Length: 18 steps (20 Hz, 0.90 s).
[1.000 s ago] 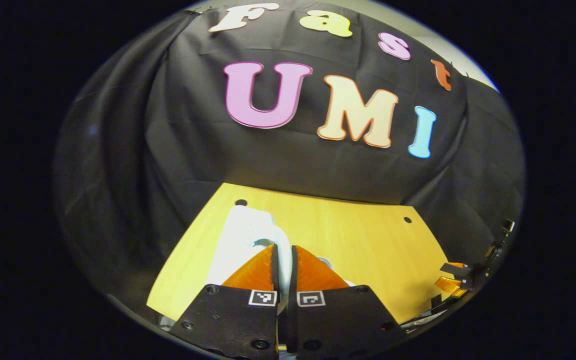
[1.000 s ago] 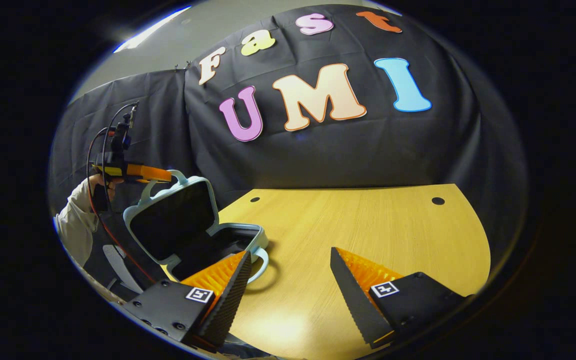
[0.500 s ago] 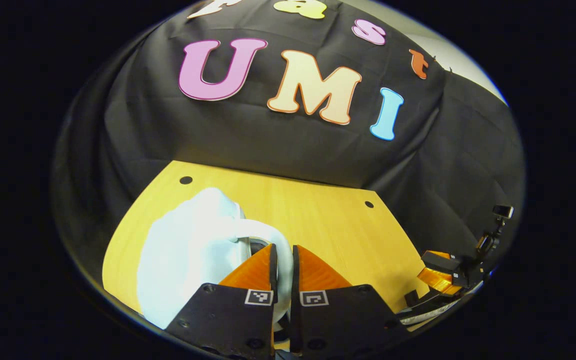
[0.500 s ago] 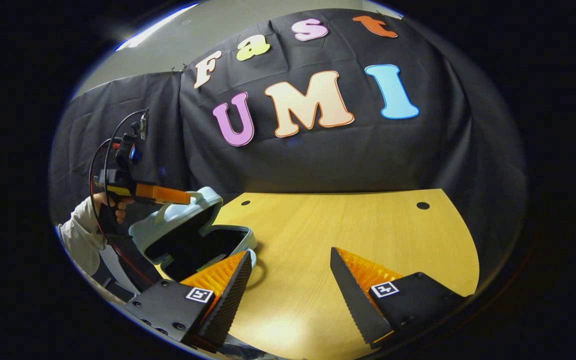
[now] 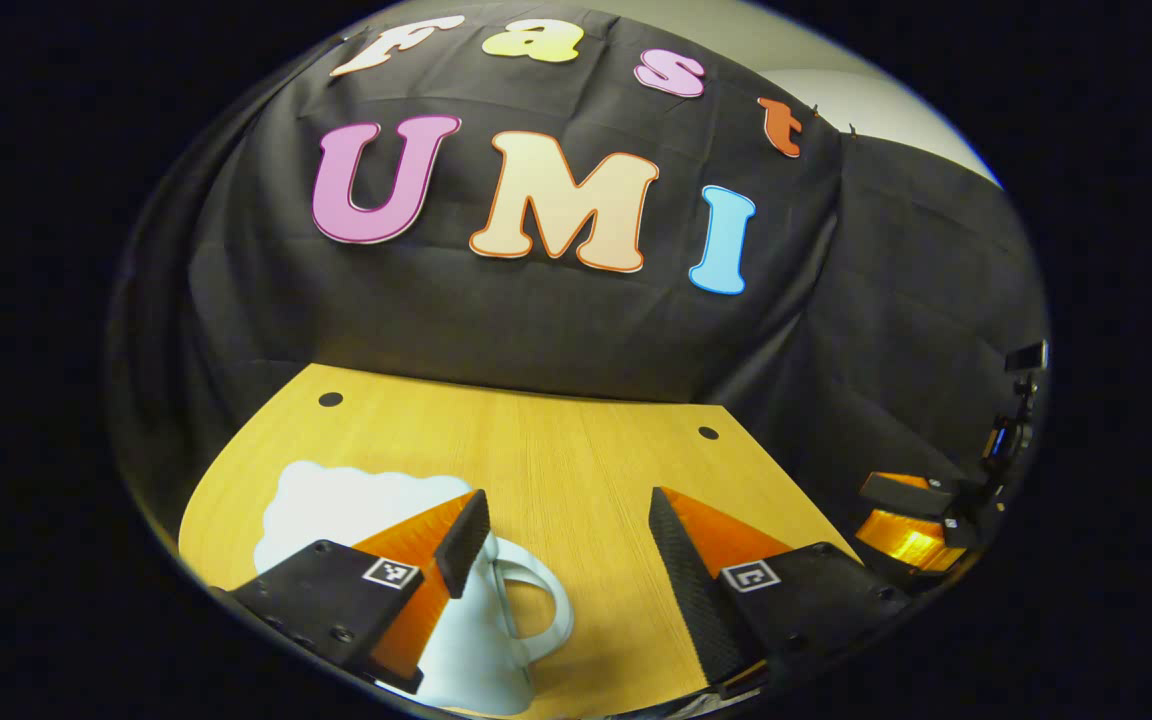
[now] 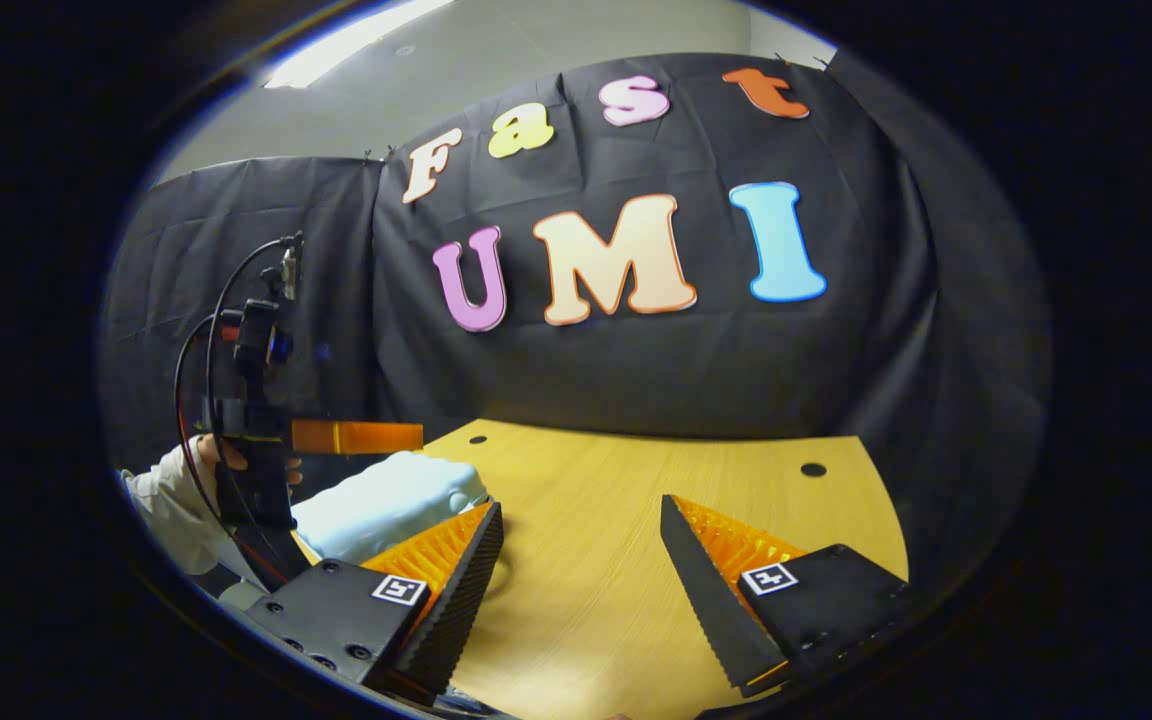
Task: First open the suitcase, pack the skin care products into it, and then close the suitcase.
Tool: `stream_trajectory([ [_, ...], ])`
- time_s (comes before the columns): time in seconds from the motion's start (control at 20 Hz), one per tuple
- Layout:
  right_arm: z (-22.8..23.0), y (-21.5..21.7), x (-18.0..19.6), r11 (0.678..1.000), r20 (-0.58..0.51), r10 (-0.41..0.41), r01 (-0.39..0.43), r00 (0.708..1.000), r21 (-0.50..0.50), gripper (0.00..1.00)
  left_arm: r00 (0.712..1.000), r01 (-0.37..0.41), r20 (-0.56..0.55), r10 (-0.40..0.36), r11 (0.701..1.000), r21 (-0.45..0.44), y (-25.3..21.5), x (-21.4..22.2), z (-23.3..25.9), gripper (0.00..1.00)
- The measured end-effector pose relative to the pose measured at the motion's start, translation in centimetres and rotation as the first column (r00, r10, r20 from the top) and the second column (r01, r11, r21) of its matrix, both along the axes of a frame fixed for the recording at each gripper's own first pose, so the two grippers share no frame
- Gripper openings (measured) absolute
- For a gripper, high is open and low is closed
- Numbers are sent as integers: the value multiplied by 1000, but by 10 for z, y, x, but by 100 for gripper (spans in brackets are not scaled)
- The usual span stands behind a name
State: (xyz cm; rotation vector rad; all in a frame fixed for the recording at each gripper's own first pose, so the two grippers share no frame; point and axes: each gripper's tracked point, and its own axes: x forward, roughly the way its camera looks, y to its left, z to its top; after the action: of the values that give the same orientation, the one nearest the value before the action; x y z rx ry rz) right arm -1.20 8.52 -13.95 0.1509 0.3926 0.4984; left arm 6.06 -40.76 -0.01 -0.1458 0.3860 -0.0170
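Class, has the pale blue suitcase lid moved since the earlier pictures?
Yes. The pale blue suitcase lid swung down shut toward the wooden table; left gripper has released its handle.

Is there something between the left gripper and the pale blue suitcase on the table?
Nothing visible. The open left gripper hangs just above the closed pale blue hard-shell suitcase, its looped handle lying between the fingers on the wooden table.

Dim booth, ceiling light glare, warm tabletop sheen, heavy fisheye edge distortion
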Motion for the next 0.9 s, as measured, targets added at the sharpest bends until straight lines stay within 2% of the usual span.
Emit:
stream_trajectory([
  [0.15,46,-27,28,995,140,-96,94,985,22,98,985,-125,133,109,985,116,-7,2,34,96],
  [0.25,71,-40,40,985,187,-169,162,968,54,98,962,-208,212,171,964,167,-9,-2,55,95],
  [0.3,81,-42,42,982,197,-187,178,962,66,97,955,-223,237,177,957,184,-14,-1,63,96],
  [0.45,105,-46,44,972,231,-232,217,945,89,98,964,-164,240,114,967,197,-32,3,74,96],
  [0.65,137,-47,33,959,318,-282,272,905,76,98,959,-139,271,80,969,206,-27,1,96,95],
  [0.7,141,-48,27,955,335,-293,288,896,65,94,962,-119,265,64,973,197,-27,2,95,99],
  [0.75,142,-49,24,953,343,-300,299,890,59,97,965,-106,256,55,976,189,-26,1,92,95],
  [0.9,151,-42,10,949,346,-313,306,884,75,97,965,-106,256,58,978,178,-14,-3,94,96],
])
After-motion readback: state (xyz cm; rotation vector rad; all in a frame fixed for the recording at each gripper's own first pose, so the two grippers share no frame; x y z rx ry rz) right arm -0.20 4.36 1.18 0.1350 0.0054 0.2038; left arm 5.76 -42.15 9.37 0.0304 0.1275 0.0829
